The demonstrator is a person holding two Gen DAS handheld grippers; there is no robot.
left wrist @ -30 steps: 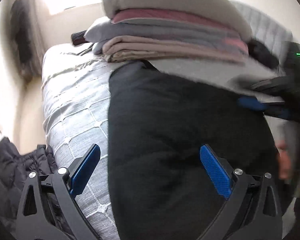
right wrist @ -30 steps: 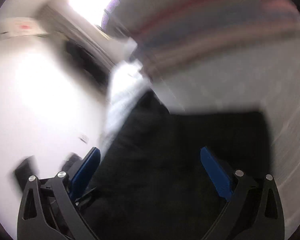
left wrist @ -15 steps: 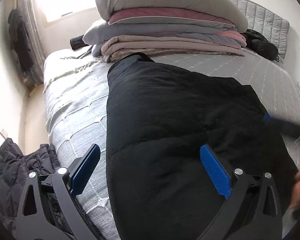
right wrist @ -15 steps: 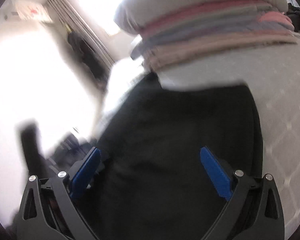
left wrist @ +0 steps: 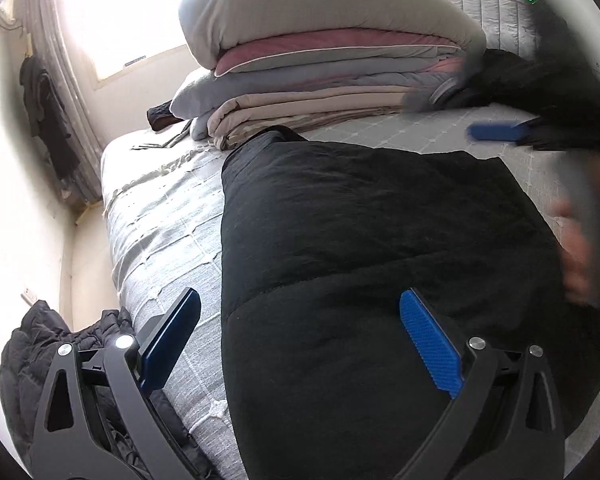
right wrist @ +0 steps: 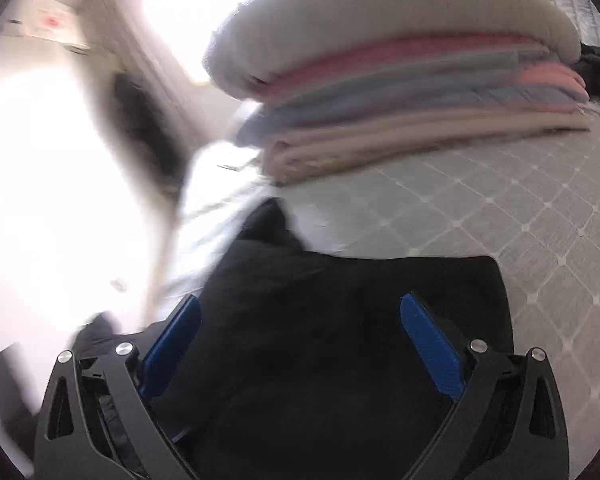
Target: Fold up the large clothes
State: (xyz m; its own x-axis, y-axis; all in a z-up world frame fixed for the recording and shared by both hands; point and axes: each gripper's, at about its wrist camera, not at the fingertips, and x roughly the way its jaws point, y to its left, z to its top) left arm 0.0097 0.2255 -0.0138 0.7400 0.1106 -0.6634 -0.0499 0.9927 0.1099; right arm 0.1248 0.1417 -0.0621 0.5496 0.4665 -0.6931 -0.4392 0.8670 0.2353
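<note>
left gripper: jaws wide, empty, above near end of black garment | right gripper: jaws wide, empty | garment: flat on grey quilted bed, near the stacked bedding | writing: none readable

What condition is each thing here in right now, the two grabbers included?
Black garment: folded, lying flat on the bed.
Stack of bedding: folded, piled at the bed's far end.
Dark jacket: crumpled beside the bed.
Left hand-held gripper: open, empty.
Right hand-held gripper: open, empty, blurred.

Matt black quilted cloth garment
</note>
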